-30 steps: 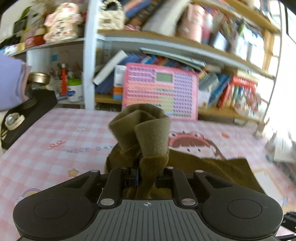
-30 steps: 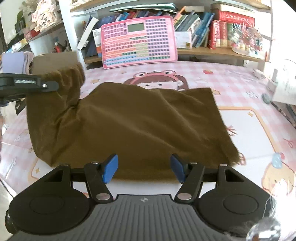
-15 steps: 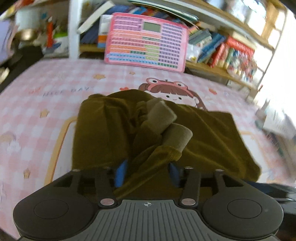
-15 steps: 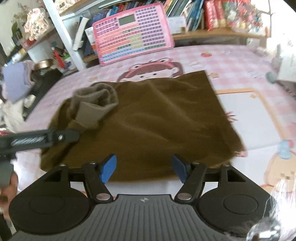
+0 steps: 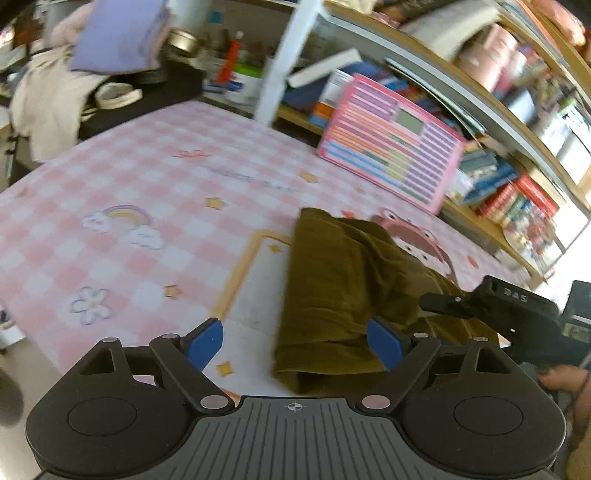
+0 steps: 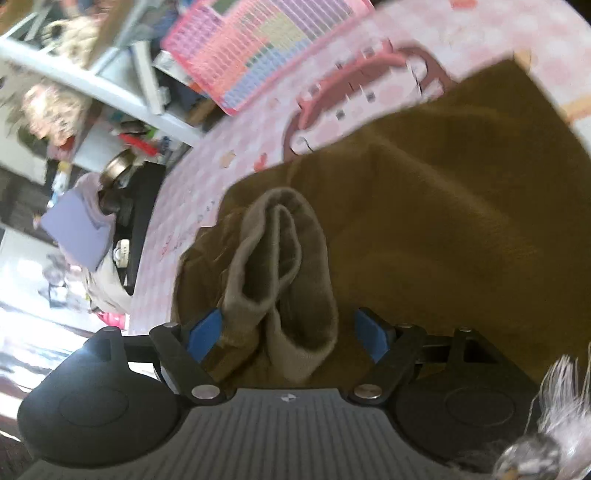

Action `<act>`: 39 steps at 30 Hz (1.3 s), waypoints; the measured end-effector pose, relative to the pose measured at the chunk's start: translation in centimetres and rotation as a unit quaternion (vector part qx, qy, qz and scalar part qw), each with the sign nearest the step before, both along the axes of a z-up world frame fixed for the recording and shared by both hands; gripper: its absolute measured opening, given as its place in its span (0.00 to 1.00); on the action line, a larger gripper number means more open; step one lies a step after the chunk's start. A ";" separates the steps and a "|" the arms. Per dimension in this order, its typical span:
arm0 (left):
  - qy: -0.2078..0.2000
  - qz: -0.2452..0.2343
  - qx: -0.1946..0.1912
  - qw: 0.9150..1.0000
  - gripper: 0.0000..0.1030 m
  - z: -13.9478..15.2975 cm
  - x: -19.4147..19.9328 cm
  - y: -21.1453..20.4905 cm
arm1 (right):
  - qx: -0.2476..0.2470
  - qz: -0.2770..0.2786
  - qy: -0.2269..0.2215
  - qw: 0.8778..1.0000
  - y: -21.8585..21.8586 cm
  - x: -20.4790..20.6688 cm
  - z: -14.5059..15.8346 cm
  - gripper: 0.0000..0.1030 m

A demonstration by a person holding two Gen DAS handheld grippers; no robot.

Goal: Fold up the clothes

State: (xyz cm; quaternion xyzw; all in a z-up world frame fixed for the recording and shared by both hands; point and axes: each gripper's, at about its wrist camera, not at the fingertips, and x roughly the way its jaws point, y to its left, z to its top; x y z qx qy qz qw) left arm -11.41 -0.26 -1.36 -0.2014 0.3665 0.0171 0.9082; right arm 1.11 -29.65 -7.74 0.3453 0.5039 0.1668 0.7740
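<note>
garment count: one olive-brown garment [image 5: 347,280], with one ribbed cuff [image 6: 284,273] in a paler tan bunched on top of it
gripper count: two; left gripper [image 5: 295,343] and right gripper [image 6: 288,334], each with two blue pads
left gripper state: jaws wide and opening, nothing gripped; garment's near corner lies between the pads, touching neither
right gripper state: jaws opening, cuff between the pads, no pad pressing on it; in the left wrist view the right gripper [image 5: 491,310] sits at 3 o'clock over the garment's edge
hand: part of one hand [image 5: 565,380] behind the right gripper
garment place: flat on the tablecloth [image 5: 122,206], at 1 o'clock from the left gripper, partly covering a cartoon girl print
garment axis: left wrist view, long axis runs from 6 toward 2 o'clock; right wrist view, cuff's long axis runs 6 to 12, open end toward 12
surface: pink-and-white checked cloth with stars, rainbow, flower
room: one bookshelf [image 5: 491,122] at 12 to 2 o'clock, crowded with books; one pink toy keyboard board [image 5: 388,147] leaning on it; one folded lilac cloth [image 5: 118,33] at 11 o'clock
blur: right wrist view smeared, small shelf items unreadable
</note>
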 end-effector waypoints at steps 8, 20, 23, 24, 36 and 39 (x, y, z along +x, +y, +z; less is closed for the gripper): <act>0.005 0.006 0.000 1.000 0.85 -0.3 0.3 0.5 | 0.099 -0.014 0.000 0.995 -0.3 -0.6 1.2 0.17; 0.007 -0.039 -0.003 0.999 0.85 -1.2 2.7 0.6 | -0.067 -0.007 -0.063 0.996 0.3 -3.0 2.1 0.40; 0.006 -0.048 -0.009 0.999 0.85 -1.3 3.6 0.8 | -0.088 0.005 -0.082 0.993 1.2 -3.6 2.4 0.27; 0.006 -0.051 -0.011 0.999 0.85 -1.3 3.9 0.8 | -0.101 0.003 -0.083 0.991 1.5 -3.5 2.1 0.22; 0.007 -0.087 -0.044 0.995 0.85 -1.4 7.0 2.3 | -0.137 -0.040 -0.085 0.986 1.4 -3.8 0.9 0.27; 0.014 -0.100 -0.052 0.994 0.85 -2.1 8.0 2.2 | -0.166 -0.051 -0.108 0.979 1.1 -5.6 2.2 0.31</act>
